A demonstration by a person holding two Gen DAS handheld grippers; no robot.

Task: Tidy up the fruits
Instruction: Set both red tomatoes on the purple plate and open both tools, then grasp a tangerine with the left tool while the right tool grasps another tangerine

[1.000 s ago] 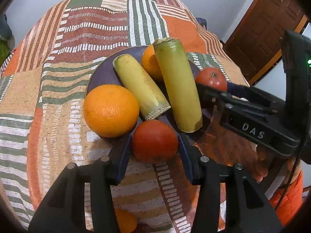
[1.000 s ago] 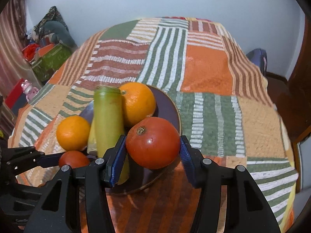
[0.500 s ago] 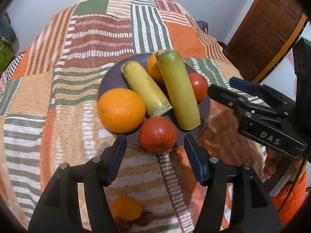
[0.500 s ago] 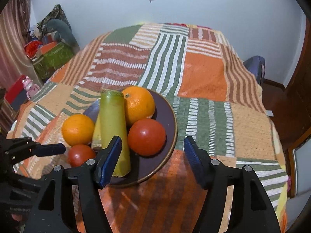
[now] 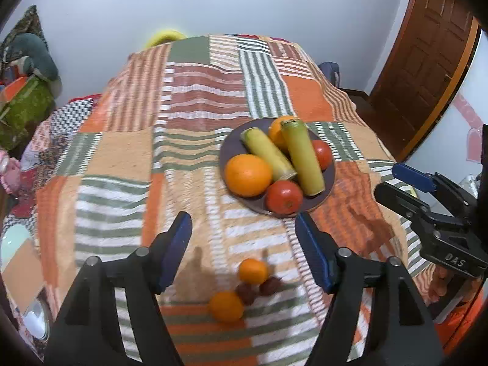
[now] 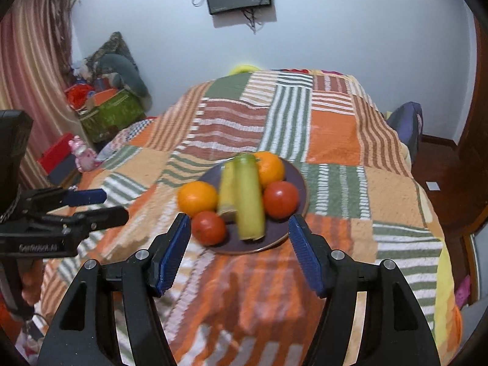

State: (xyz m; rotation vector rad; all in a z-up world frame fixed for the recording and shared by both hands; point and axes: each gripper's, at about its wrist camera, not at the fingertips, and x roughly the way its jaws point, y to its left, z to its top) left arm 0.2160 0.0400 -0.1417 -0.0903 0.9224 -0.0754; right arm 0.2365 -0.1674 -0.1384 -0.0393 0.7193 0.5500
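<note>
Two green stalks (image 5: 300, 155) are lying side by side on the plate (image 5: 231, 149), long axes pointing toward the far wall, among oranges (image 5: 247, 175) and tomatoes (image 5: 283, 196). Both the left gripper (image 5: 244, 235) and right gripper (image 6: 239, 238) are hanging open and empty, the left's jaws having just been widening. Small fruits (image 5: 253, 271) are lying loose on the bed (image 5: 122, 152).

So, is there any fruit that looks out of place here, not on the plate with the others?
Yes. Two small oranges and two dark reddish fruits lie loose on the striped cloth, near the camera, apart from the plate. The plate itself looks tidy, though the taller green stalk rests across other fruit.
</note>
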